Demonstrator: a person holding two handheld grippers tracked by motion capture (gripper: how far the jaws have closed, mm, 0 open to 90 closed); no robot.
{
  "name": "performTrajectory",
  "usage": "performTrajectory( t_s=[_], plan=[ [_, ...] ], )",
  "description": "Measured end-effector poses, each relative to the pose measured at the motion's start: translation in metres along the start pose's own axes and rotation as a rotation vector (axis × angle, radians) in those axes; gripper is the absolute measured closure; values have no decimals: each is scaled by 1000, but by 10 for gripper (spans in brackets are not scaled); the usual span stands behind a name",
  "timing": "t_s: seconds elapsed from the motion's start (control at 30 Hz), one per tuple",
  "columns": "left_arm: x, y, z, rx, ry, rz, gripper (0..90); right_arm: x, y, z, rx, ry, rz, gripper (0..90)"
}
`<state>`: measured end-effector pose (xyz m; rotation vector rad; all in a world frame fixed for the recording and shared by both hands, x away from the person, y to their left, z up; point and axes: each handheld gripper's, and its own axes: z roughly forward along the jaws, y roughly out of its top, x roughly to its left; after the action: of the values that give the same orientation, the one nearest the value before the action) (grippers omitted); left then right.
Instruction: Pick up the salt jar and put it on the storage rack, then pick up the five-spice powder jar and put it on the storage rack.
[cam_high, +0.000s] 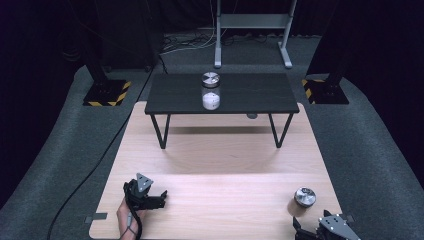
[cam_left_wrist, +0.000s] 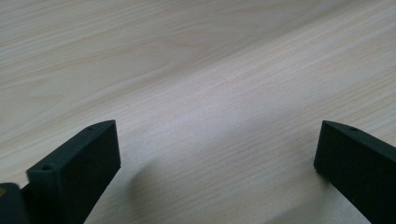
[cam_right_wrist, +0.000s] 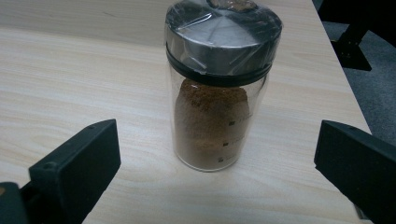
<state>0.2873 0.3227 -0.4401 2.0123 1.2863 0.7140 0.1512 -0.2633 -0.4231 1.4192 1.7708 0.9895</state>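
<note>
One spice jar (cam_right_wrist: 219, 88) upright | just ahead of right hand-held gripper (cam_right_wrist: 217, 140) | jaws wide, untouched

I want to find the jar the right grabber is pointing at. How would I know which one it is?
Start at the big light wooden table and go to its near right corner, just ahead of the right gripper. There a small glass jar stands upright on the wood. It holds brown powder under a plastic-wrapped silver lid, while the other jar holds white stuff and sits up on the little black table.
</note>
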Motion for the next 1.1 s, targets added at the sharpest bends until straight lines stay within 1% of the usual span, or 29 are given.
performTrajectory(
  t_s=[0.03,0.1,0.23,0.43,0.8,0.97,1.1],
  plan=[
    [2,1,0,3,-7,-4,2,0,0,0,1,0,-1,0],
    [2,1,0,4,-8,-5,2,0,0,0,0,-1,-1,0],
    [-2,0,0,-3,6,2,2,2,0,1,-1,-5,-4,0],
    [4,2,1,7,-14,-11,3,4,0,1,0,-6,-12,0],
    [2,1,1,2,-7,-4,3,5,0,1,-4,-8,-9,0],
    [-1,0,1,-4,5,4,3,7,2,3,4,-11,-11,0],
    [0,1,1,1,-1,-1,3,9,3,3,4,-18,-9,0]
  ],
)
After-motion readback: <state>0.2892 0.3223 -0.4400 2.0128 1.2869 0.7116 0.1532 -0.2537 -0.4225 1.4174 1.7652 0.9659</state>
